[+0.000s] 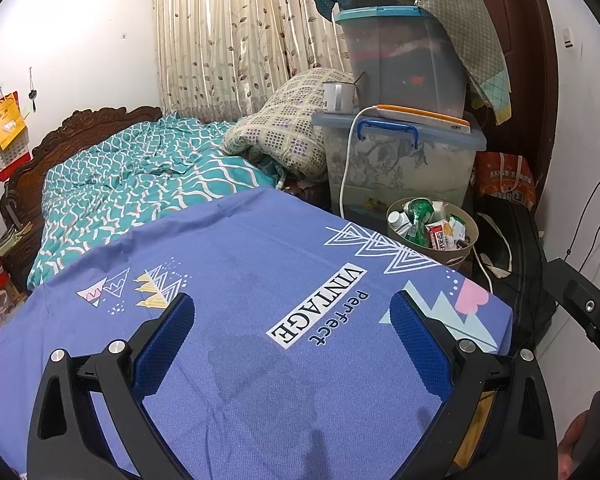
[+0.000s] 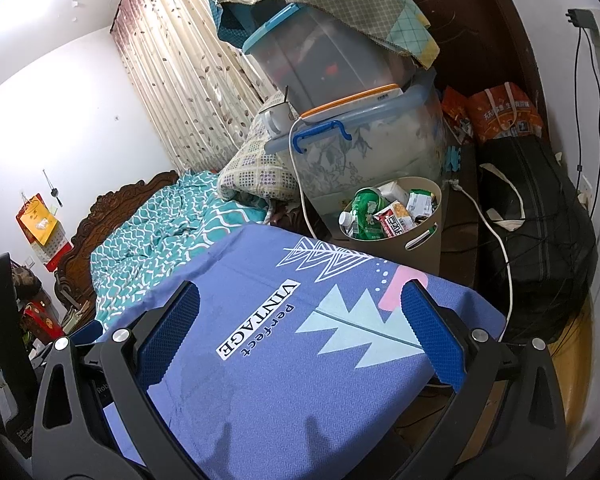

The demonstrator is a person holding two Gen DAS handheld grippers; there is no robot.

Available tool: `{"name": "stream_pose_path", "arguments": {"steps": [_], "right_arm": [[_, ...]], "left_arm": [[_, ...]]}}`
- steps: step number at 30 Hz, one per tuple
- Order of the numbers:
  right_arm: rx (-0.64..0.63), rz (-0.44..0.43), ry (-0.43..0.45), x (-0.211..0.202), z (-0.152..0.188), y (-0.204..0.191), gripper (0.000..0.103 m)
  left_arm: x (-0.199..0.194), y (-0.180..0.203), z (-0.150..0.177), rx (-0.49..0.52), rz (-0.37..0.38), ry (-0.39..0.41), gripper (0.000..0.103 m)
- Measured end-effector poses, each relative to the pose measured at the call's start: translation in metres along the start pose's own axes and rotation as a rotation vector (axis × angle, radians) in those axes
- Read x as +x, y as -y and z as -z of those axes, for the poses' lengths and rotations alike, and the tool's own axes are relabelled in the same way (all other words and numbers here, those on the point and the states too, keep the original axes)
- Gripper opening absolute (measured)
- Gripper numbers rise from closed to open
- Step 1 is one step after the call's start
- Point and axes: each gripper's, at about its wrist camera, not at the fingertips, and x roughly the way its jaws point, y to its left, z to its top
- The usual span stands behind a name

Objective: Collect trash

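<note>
While both tools gape, trash bin (image 1: 432,226) sits well ahead.

Left tongs (image 1: 292,312) and right tongs (image 2: 300,300), black angular frames, blue textured pads, silver round screws

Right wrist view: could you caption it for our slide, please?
Open right gripper over the purple cloth, facing a full trash bin.

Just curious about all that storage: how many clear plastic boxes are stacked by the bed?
2. The lower box with blue handle stands beside the bed; the upper box with blue lid sits on it, partly draped by cloth. Others may be hidden behind.
</note>
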Motion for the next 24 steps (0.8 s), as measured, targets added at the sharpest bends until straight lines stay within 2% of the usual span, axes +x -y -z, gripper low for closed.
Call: {"name": "stream_pose_path", "arguments": {"steps": [15,24], "right_arm": [[0.0,0.001,0.0,0.0003,0.0009,-0.0004,0.1],[0.005,0.004,-0.003,0.001,0.0096,0.0,0.1]], "left_arm": [[0.0009,0.0006,0.0043,0.01,0.005,-0.001,0.094],[0.0026,0.0037,0.0074,0.025,0.036,-0.015,0.094]]}}
